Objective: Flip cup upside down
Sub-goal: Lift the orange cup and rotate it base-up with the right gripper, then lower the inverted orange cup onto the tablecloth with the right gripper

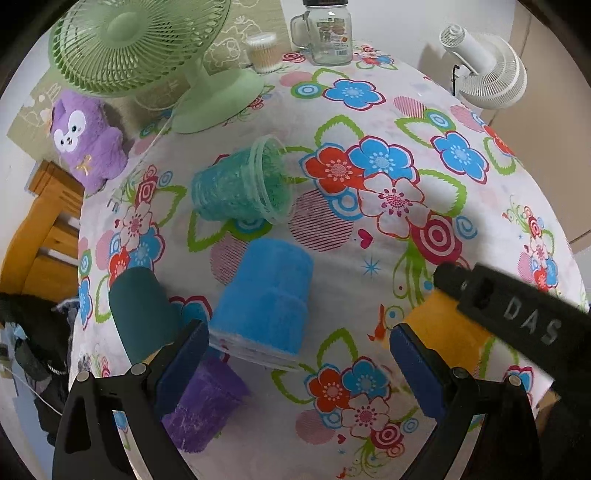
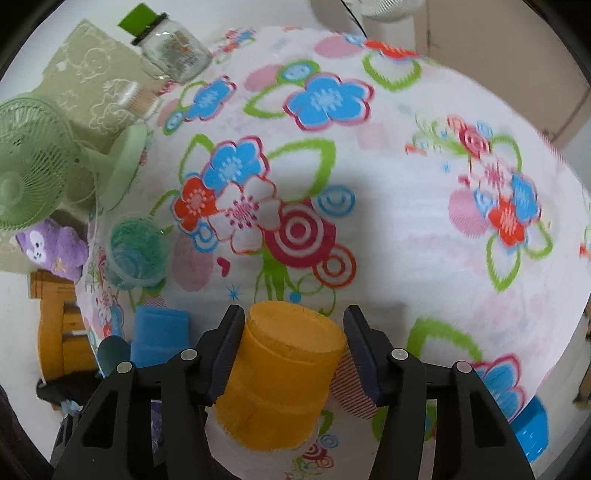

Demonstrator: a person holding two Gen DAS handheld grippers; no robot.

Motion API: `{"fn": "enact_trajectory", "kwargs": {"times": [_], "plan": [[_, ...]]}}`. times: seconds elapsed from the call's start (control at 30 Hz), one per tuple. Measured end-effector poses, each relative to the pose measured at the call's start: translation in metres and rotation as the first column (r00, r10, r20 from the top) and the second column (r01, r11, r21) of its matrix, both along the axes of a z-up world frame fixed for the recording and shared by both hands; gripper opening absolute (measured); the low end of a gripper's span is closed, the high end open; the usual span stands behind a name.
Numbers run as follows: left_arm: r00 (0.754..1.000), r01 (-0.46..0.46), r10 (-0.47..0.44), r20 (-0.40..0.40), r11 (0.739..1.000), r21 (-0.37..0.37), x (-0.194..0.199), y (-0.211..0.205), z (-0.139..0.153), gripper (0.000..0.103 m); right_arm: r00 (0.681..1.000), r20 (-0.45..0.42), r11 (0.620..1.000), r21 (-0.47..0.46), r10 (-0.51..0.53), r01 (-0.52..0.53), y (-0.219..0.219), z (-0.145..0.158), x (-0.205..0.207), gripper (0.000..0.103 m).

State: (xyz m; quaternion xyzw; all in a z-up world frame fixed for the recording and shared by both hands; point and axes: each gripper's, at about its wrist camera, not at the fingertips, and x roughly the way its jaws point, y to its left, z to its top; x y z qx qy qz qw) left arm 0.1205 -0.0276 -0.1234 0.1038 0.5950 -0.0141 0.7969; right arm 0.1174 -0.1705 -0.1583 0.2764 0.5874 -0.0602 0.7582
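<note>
Several cups stand on the floral tablecloth [image 1: 369, 92]. An orange cup [image 2: 280, 373] stands upside down between the jaws of my right gripper [image 2: 293, 354]; the jaws stand open around it, a small gap on each side. It also shows in the left wrist view [image 1: 447, 332] behind the right gripper's body. A blue cup [image 1: 266, 295], a dark green cup [image 1: 142, 314] and a purple cup [image 1: 207, 406] stand upside down. A clear teal cup [image 1: 240, 184] lies on its side, mouth to the right. My left gripper [image 1: 299, 350] is open and empty before the blue cup.
A green fan [image 1: 147, 48], a purple plush toy [image 1: 86, 140], a glass jar mug [image 1: 325, 33] and a cotton swab tub [image 1: 264, 51] sit at the table's far side. A white fan [image 1: 487, 70] stands past the right edge. A wooden chair [image 1: 48, 236] is at the left.
</note>
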Motion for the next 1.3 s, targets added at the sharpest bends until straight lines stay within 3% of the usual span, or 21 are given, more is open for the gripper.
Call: {"fn": "enact_trajectory", "kwargs": {"times": [0.23,0.53,0.73,0.93,1.3], "plan": [[0.998,-0.058,0.058,0.005,0.998,-0.016,-0.002,-0.008,0.014,0.099,0.992,0.057,0.992,-0.067,0.108,-0.104,-0.01,0.028,0.009,0.059],[0.988,-0.148,0.15,0.025,0.987,-0.061,-0.007,-0.02,0.033,0.099,0.954,0.141,0.959,-0.14,0.264,-0.245,-0.02,0.063,0.014,0.059],[0.977,-0.209,0.213,0.022,0.972,-0.108,-0.014,-0.024,0.041,0.099,0.911,0.185,0.923,-0.189,0.368,-0.334,-0.023,0.085,0.013,0.059],[0.956,-0.283,0.291,0.031,0.947,-0.151,-0.023,-0.02,0.05,0.099,0.846,0.217,0.864,-0.264,0.487,-0.429,-0.021,0.099,0.009,0.059],[0.94,-0.329,0.34,0.033,0.926,-0.186,-0.042,-0.02,0.053,0.099,0.75,0.254,0.777,-0.377,0.611,-0.504,-0.015,0.11,-0.005,0.059]]}}
